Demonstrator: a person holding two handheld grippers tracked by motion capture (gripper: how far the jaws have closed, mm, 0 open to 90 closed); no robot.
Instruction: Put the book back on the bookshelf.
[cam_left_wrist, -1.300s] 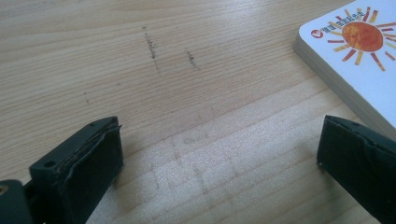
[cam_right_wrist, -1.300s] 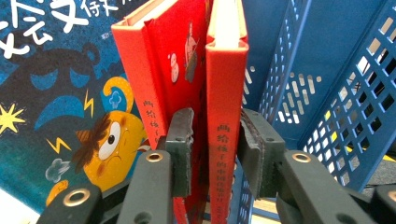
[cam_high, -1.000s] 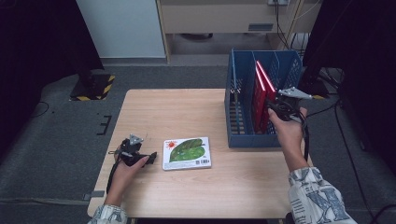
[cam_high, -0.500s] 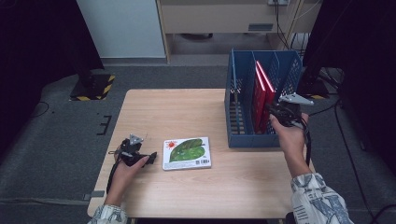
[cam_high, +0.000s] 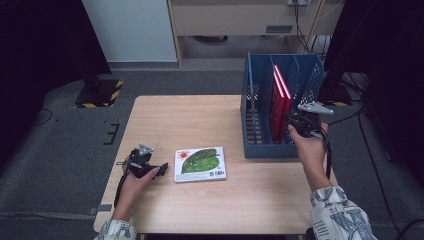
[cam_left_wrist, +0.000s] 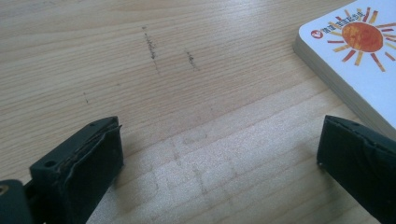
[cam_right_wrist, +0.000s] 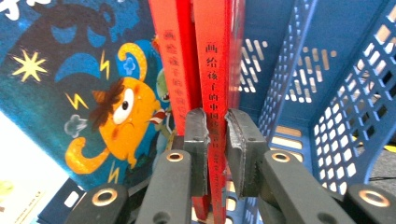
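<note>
Two red books (cam_high: 278, 102) stand upright in the blue basket (cam_high: 260, 147) at the table's right. My right gripper (cam_high: 296, 125) reaches into the basket from its near side. In the right gripper view its jaws (cam_right_wrist: 216, 126) have just been closing and now pinch the spine of the right-hand red book (cam_right_wrist: 215, 60). The other red book (cam_right_wrist: 170, 56) stands to its left. My left gripper (cam_high: 161, 170) rests on the table with its jaws wide open (cam_left_wrist: 219, 144) and nothing between them, just left of the flat green-leaf picture book (cam_high: 200, 163), whose corner (cam_left_wrist: 359, 60) lies beside one jaw.
A blue picture book with an orange monster (cam_right_wrist: 93, 93) leans in the basket's left compartment. The basket's perforated walls (cam_right_wrist: 327, 93) close in on the right. Bare wooden tabletop (cam_high: 190, 120) stretches behind the flat book, and the floor around the table is dark.
The right hand has drawn slightly toward the near side at the basket, and the red books now stand straighter. The left hand and the flat book have not moved.
</note>
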